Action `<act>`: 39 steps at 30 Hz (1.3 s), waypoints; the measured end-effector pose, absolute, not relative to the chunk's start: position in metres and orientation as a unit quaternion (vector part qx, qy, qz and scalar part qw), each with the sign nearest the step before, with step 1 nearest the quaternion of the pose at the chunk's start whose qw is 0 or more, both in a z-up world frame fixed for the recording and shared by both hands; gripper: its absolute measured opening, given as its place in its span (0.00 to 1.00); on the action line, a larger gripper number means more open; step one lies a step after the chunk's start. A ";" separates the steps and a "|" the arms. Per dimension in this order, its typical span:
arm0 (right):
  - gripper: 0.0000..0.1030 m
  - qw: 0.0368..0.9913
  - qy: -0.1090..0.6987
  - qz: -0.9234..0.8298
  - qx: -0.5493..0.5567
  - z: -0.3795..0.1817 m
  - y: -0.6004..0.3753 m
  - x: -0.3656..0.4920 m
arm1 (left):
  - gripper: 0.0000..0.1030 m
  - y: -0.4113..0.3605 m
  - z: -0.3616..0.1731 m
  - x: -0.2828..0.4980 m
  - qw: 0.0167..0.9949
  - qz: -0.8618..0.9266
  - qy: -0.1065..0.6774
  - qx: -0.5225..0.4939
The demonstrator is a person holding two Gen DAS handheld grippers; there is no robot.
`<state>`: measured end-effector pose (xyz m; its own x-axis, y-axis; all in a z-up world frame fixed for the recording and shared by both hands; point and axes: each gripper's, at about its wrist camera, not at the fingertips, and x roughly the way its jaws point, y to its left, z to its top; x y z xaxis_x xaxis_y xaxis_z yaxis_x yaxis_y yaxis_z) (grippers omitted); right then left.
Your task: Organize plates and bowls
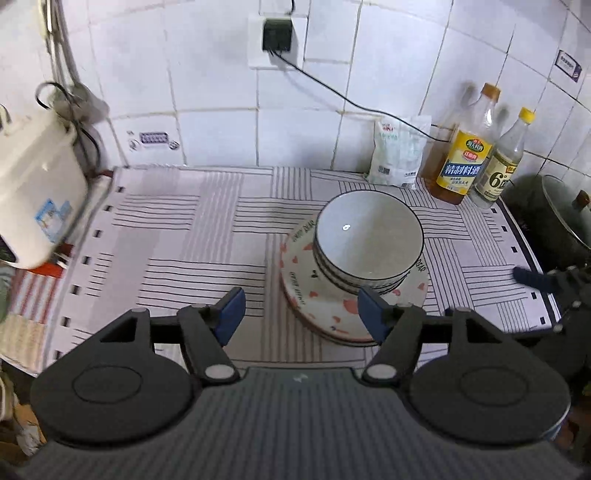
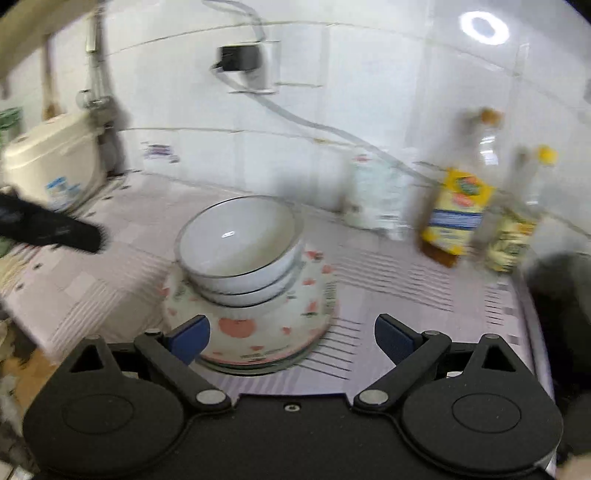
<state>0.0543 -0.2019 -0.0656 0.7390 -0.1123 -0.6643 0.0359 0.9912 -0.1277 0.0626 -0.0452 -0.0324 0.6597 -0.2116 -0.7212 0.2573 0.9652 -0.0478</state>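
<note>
Yellow-label bottle (image 1: 466, 155): "精制料酒"; clear bottle (image 1: 499, 170): "6°"

Light: bright, even; ring lamp (image 2: 484, 27) glares far right.
Sharpness: left view crisp, right view motion-blurred.
Edges: fisheye-bent.

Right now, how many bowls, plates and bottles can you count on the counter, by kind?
Bowls: at least 3, nested; the exact number is hard to tell.
Plates: at least 2, stacked under the bowls.
Bottles: 2, orange cap, yellow cap.
Total: at least 7.
</note>
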 end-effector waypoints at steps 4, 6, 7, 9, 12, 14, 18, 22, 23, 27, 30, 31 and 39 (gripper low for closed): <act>0.96 0.928 0.357 -0.070 -0.074 -0.044 -0.194 0.042 | 0.70 -0.033 -0.014 0.046 0.911 -0.126 0.391 0.034; 0.96 0.927 0.362 -0.072 -0.069 -0.034 -0.192 0.036 | 0.72 -0.028 -0.007 0.039 0.912 -0.126 0.389 0.038; 0.96 0.926 0.364 -0.073 -0.063 -0.028 -0.192 0.033 | 0.73 -0.026 -0.003 0.035 0.912 -0.124 0.389 0.042; 0.96 0.925 0.370 -0.073 -0.039 -0.019 -0.195 0.029 | 0.76 -0.022 0.003 0.029 0.912 -0.121 0.388 0.046; 0.96 0.924 0.375 -0.071 0.010 -0.005 -0.203 0.018 | 0.83 -0.015 0.011 0.019 0.914 -0.125 0.383 0.039; 0.96 0.924 0.374 -0.080 0.021 0.001 -0.205 0.011 | 0.84 -0.013 0.014 0.014 0.915 -0.129 0.381 0.034; 0.96 0.923 0.376 -0.079 0.020 0.010 -0.205 -0.002 | 0.91 -0.011 0.017 0.005 0.916 -0.130 0.380 0.030; 0.96 0.923 0.378 -0.074 0.020 0.017 -0.204 -0.014 | 0.92 -0.012 0.019 -0.002 0.916 -0.128 0.380 0.025; 0.96 0.923 0.378 -0.073 0.019 0.018 -0.203 -0.017 | 0.92 -0.013 0.019 -0.003 0.916 -0.127 0.380 0.024; 0.96 0.924 0.376 -0.073 0.016 0.022 -0.202 -0.025 | 0.92 -0.015 0.020 -0.011 0.917 -0.120 0.380 0.028; 0.96 0.925 0.373 -0.075 0.020 0.021 -0.205 -0.030 | 0.92 -0.018 0.020 -0.016 0.918 -0.114 0.379 0.027; 0.96 0.925 0.371 -0.076 0.022 0.021 -0.206 -0.031 | 0.92 -0.019 0.019 -0.018 0.920 -0.110 0.376 0.030; 0.96 0.922 0.375 -0.092 0.023 0.015 -0.211 -0.041 | 0.92 -0.029 0.012 -0.027 0.929 -0.086 0.358 0.036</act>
<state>-0.0406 -0.2108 0.0145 0.7015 -0.1530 -0.6961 0.1875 0.9819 -0.0268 -0.0274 -0.0287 0.0119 0.7281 -0.1343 -0.6721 0.1865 0.9824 0.0058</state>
